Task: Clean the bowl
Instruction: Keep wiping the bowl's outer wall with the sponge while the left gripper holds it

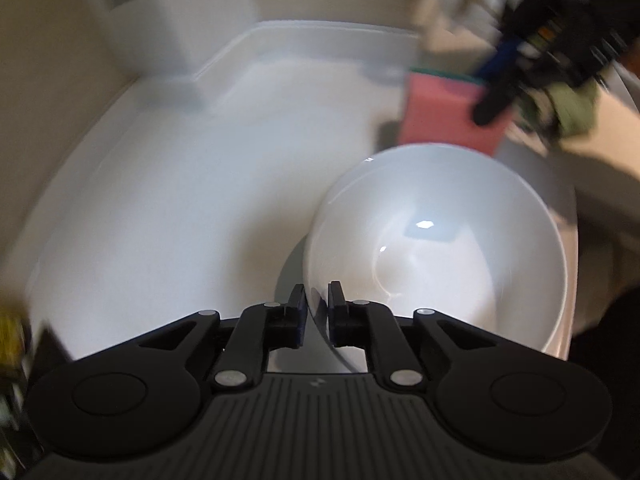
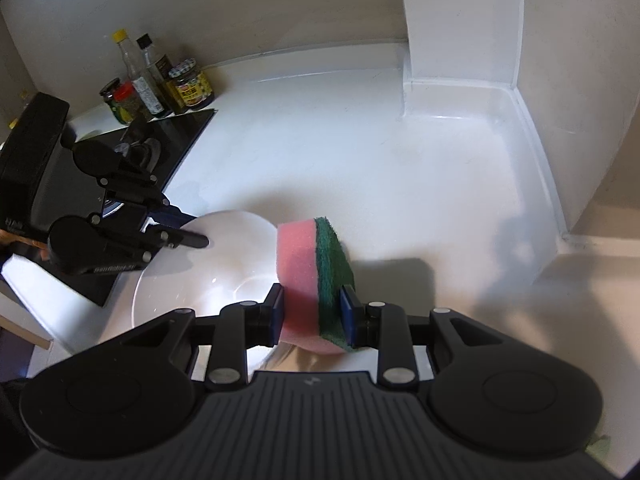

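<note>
Though blurred, left gripper pinches bowl rim | right gripper clamps sponge, hiding bowl's edge

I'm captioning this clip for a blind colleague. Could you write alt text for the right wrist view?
The right hand-held gripper clamps a pink and green sponge just above a white bowl, whose far rim the left hand-held gripper pinches. Sauce bottles and jars stand at the back of the white counter.

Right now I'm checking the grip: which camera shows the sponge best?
The right wrist view: the sponge sits sharp and close, pink and green layers clamped in the right tongs. The left wrist view shows it blurred beyond the bowl.
</note>
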Demonstrator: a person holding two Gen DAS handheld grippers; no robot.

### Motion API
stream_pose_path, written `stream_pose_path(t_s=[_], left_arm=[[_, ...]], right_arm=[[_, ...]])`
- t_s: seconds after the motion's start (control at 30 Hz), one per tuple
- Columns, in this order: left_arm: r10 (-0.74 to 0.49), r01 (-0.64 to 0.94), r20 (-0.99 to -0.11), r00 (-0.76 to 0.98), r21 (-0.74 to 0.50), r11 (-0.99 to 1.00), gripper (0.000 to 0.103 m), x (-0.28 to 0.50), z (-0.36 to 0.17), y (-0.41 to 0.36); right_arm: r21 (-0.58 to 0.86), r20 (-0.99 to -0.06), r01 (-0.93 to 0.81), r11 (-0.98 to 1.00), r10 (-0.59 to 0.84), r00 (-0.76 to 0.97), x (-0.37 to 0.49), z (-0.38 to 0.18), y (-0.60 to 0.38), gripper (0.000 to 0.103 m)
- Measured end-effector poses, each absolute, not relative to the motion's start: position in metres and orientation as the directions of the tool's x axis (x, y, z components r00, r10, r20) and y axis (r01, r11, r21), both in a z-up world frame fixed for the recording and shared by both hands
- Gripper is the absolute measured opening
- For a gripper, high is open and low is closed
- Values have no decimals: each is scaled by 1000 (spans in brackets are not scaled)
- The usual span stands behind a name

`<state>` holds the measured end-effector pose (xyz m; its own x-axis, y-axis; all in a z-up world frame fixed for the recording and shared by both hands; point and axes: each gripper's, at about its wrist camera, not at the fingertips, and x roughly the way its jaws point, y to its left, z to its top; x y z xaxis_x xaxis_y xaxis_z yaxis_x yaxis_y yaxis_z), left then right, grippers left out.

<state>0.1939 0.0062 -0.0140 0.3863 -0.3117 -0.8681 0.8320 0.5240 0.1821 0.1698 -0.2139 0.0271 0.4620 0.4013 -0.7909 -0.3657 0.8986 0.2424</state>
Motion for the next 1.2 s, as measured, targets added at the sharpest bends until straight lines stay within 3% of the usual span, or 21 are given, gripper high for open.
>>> stream_pose_path(t_s=[0.1,0.17,0.33,0.4,0.7,0.83,1.03,1.2], left_arm=[[-335,811,-864,377,133,570,16,199,-12,12],[-282,678,-869,406,79,731,24,201,-10,17],[-199,381,-876,438,-19,924,22,184,-17,29],[-213,404,-874,436,-22,915,6,178,-21,28],[-286,748,-885,368,99,656,12,193,-21,12],[-298,796,-888,349,113,595,14,197,-20,8],[-210,528,-889,406,40,849,14,191,-15,18],[-167,350,-881,443,-2,937,15,176,-10,28]], right_arm=[[243,-789,-359,901,399,468,170,26,-214,25],[255,-784,-354,900,407,470,168,25,-215,25],[274,-775,-352,895,422,469,156,25,-217,25],[269,-779,-360,893,421,464,152,26,-217,25],[236,-788,-369,899,400,469,165,27,-213,25],[219,-790,-370,903,387,475,169,26,-212,25],[257,-775,-364,895,416,476,164,24,-218,25],[257,-774,-358,898,413,480,158,24,-216,25]])
